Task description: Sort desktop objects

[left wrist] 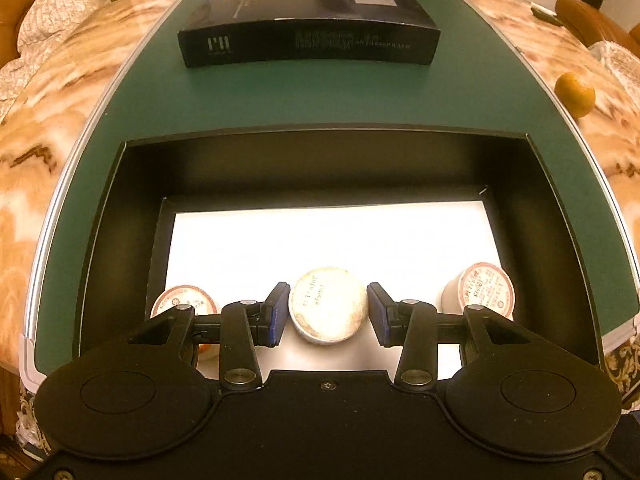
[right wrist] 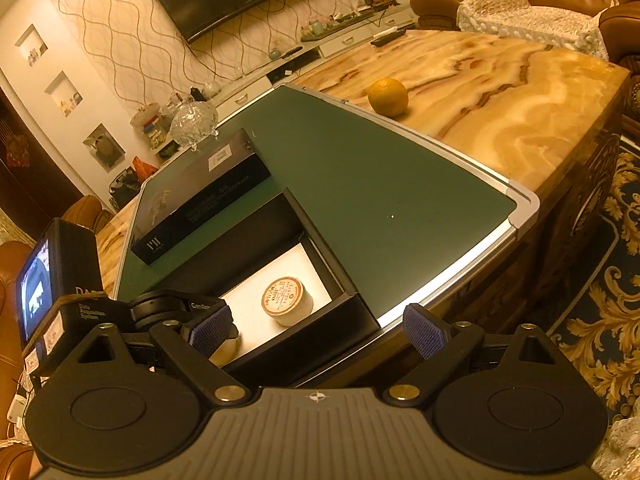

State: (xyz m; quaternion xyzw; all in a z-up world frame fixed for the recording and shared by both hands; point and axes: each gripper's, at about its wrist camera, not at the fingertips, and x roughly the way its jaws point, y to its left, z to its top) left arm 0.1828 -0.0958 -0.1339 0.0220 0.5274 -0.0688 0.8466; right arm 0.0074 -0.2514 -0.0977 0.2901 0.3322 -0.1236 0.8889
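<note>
Open black box (left wrist: 100,240), white floor, on green board (left wrist: 320,100): red-labelled tub (left wrist: 176,300) at left wall; pale tub (left wrist: 328,308) centred between pads of left gripper (left wrist: 328,312), jaws released, slight gaps each side; third tub (left wrist: 486,288) near right wall. Closed black box (left wrist: 308,28) beyond. Right gripper (right wrist: 316,332) spread wide, empty, over near corner. Orange (right wrist: 388,96) on marble table (right wrist: 520,100).
</note>
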